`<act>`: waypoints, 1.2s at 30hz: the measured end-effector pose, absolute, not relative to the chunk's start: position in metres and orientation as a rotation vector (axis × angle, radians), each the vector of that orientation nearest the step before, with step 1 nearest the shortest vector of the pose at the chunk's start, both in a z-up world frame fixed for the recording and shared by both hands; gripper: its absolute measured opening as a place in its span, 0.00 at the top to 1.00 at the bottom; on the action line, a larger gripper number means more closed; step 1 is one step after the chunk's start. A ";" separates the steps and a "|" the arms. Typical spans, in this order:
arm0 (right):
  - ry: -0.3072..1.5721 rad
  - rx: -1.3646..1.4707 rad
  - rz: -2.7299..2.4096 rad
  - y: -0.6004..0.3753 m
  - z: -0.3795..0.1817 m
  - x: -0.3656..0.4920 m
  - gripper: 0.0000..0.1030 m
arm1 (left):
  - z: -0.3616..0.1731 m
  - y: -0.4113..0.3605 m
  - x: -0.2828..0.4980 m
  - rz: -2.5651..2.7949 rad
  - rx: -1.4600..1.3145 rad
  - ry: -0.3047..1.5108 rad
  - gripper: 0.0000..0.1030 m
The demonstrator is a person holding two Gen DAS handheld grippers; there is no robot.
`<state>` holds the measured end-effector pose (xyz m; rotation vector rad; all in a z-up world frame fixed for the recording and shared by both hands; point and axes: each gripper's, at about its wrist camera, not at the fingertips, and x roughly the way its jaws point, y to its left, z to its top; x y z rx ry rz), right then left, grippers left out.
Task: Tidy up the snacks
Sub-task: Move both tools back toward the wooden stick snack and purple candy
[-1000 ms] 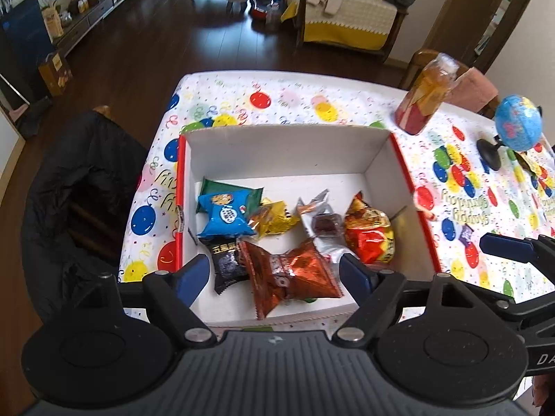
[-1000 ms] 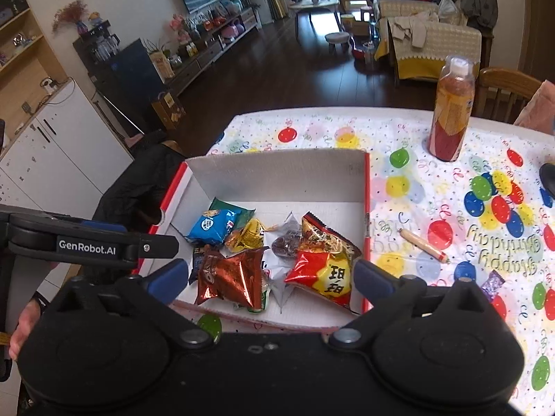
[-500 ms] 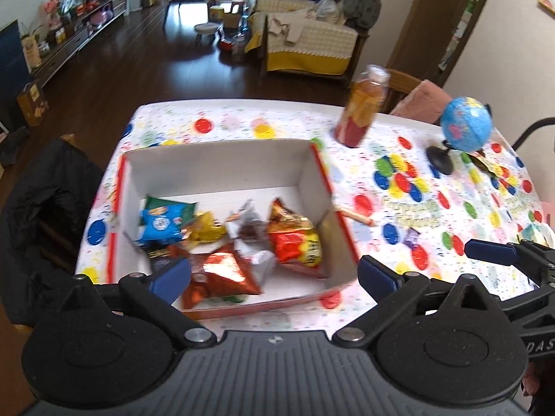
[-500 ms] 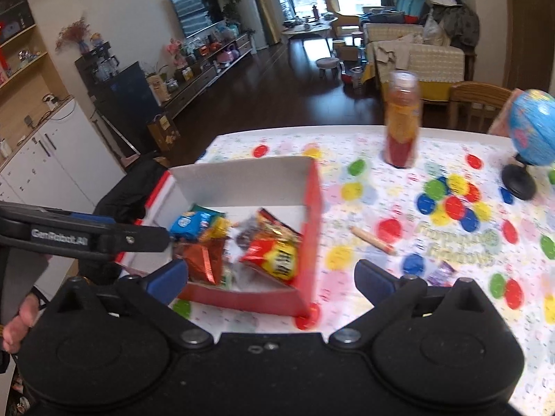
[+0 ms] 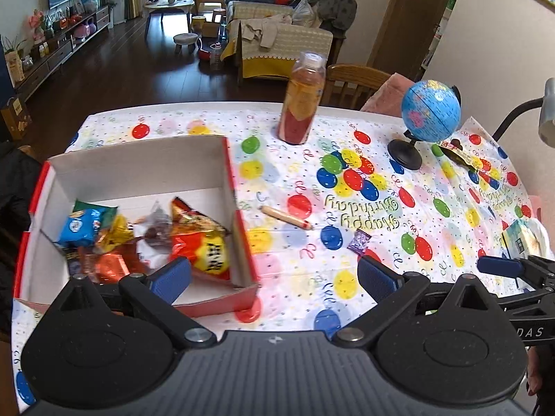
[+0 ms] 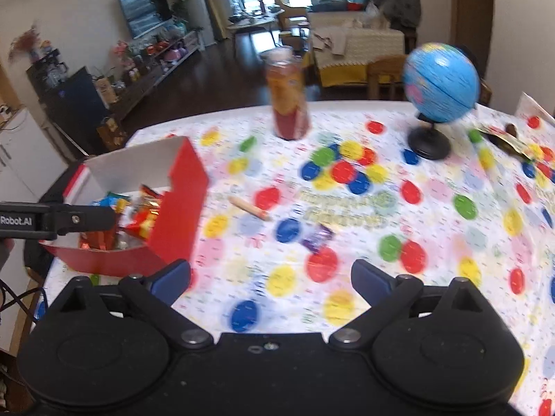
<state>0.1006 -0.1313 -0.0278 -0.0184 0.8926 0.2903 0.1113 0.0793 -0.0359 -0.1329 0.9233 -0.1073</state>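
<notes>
Left gripper (image 5: 274,274) was seen with its jaws spread to their widest, having just been opening; nothing was held between them, only tablecloth (image 5: 298,298) below. Right gripper (image 6: 271,277) was likewise seen spread wide and empty over the balloon-printed cloth; that view was blurred.

Just beyond the left gripper's left finger (image 5: 171,277), a red-and-white cardboard box (image 5: 239,242) was noted on the table's left part. Wrapped snacks were piled inside it: a red-and-yellow packet (image 5: 201,246) against the right wall, an orange foil packet (image 5: 109,267) nearer, a blue packet (image 5: 81,227) at the left, a gold one (image 5: 116,230) between.

To the right of the box, loose on the cloth, a small purple-wrapped candy (image 5: 359,241) was recorded, and a little farther, a tan stick-shaped snack with a red tip (image 5: 285,217).

Farther back, a bottle of orange drink (image 5: 303,98) was found upright. A blue globe on a black stand (image 5: 430,111) stood to its right, with a dark wrapper (image 5: 458,154) beside it.
</notes>
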 end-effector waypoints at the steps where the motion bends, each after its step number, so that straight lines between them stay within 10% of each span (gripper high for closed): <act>1: 0.898 -0.019 0.287 -0.138 -0.030 0.102 0.04 | -0.038 0.073 0.113 -0.102 -0.131 0.927 0.00; 36: 1.071 -0.081 0.341 -0.168 -0.112 0.234 0.24 | -0.127 -0.003 0.279 0.259 -0.302 1.193 0.02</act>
